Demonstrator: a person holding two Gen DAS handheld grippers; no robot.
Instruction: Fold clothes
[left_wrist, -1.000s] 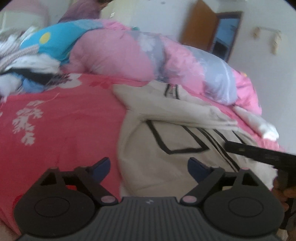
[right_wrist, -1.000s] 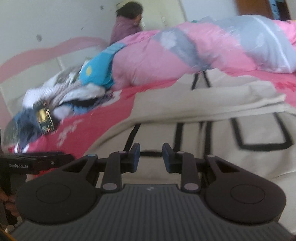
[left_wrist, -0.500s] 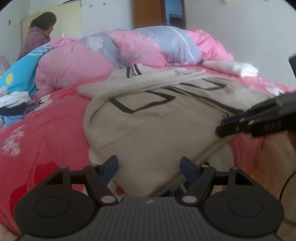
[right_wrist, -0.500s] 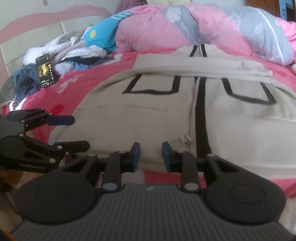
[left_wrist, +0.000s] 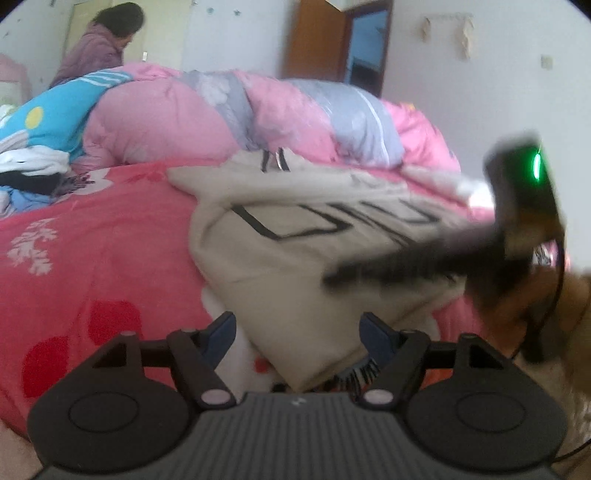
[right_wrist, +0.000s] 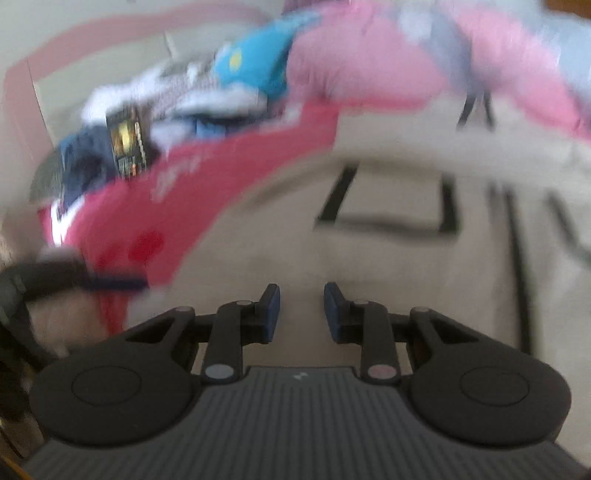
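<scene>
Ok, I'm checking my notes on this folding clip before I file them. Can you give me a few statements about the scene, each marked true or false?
1. The beige garment lies on a red floral bedsheet. True.
2. The left gripper is clamped on the garment's hem. False: its fingers stand wide apart, with the garment's corner in front of them, ungripped.
3. A rolled pink and grey quilt lies behind the garment. True.
4. The garment is plain, with no markings. False: it has black line trim.
5. The right gripper has a narrow empty gap between its fingers. True.
</scene>
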